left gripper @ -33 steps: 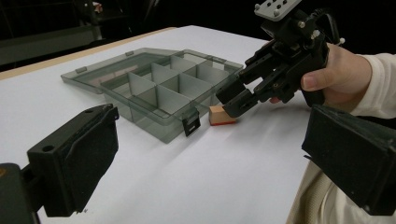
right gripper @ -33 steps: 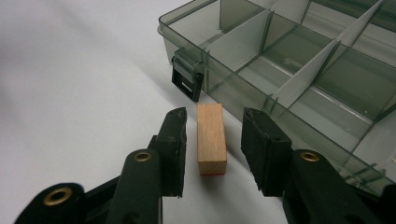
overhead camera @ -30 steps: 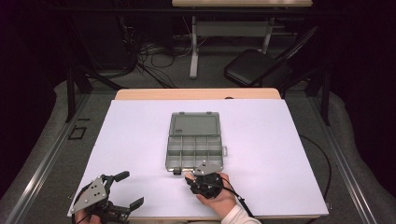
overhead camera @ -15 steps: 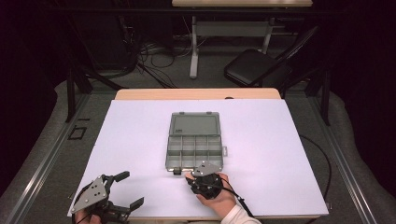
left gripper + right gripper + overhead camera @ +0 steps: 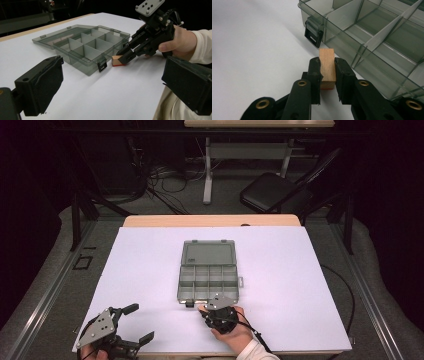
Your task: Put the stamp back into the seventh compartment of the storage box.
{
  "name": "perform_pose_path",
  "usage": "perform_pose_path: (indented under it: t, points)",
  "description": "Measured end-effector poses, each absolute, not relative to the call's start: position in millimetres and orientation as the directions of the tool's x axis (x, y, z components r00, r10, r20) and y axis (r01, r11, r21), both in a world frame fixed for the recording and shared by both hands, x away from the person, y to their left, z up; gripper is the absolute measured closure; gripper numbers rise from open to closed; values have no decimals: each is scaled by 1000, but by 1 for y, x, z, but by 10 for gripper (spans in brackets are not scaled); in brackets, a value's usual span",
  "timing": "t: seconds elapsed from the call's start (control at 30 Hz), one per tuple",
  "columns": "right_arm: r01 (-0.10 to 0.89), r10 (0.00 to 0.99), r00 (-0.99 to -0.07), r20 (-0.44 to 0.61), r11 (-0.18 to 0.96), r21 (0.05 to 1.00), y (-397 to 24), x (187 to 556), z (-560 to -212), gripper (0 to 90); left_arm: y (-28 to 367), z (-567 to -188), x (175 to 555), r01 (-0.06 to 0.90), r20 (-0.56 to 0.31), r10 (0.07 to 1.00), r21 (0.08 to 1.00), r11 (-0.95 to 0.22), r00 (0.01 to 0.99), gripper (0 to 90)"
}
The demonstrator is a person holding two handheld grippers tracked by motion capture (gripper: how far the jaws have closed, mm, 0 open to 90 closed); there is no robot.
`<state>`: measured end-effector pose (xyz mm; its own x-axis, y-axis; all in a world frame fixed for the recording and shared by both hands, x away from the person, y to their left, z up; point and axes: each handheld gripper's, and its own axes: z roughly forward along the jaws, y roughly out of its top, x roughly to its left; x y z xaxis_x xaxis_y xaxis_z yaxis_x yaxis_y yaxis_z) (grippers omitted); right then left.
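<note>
A small rectangular block of pale wood with a red underside [image 5: 327, 67] lies on the white-covered bench [image 5: 135, 270], just in front of the near wall of a smoky grey clear plastic organiser box [image 5: 208, 280], beside the black latch [image 5: 313, 34] on that wall. The right claw [image 5: 327, 75] has its two black jaws pressed against the block's long sides; these jaws have just been closing, with the block between them, and now grip it. In the left claw's view the block [image 5: 117, 60] sits flat on the bench, close to the box wall, though whether it touches the wall cannot be told. The person's right hand [image 5: 231, 329] holds this claw [image 5: 202, 308] at the box's near edge, with a pale sleeve [image 5: 203, 47] showing at the wrist.

The organiser box stands open, its lid [image 5: 208, 253] folded back flat on the far side. Thin dividers split the tray into small compartments, and those that can be seen hold nothing.

The left claw [image 5: 141, 323] is well apart from the box, towards the near left corner of the bench. Its jaws stand wide open and hold nothing. A grey three-cornered plate [image 5: 99, 326] rides on top of it.

Beyond the far side of the box, off the bench, a dark folding chair [image 5: 275, 192] stands on the floor.
</note>
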<state>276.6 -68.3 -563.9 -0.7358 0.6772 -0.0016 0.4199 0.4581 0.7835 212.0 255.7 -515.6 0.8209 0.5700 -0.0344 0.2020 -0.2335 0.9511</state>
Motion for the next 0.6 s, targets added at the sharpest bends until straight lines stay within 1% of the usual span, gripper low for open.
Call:
perform_pose_path:
  t: [0.6]
  points:
    - [418, 678, -735, -5, 459, 784, -68, 276, -564, 760, 255, -516, 212, 201, -33, 569, 951, -235, 822, 34]
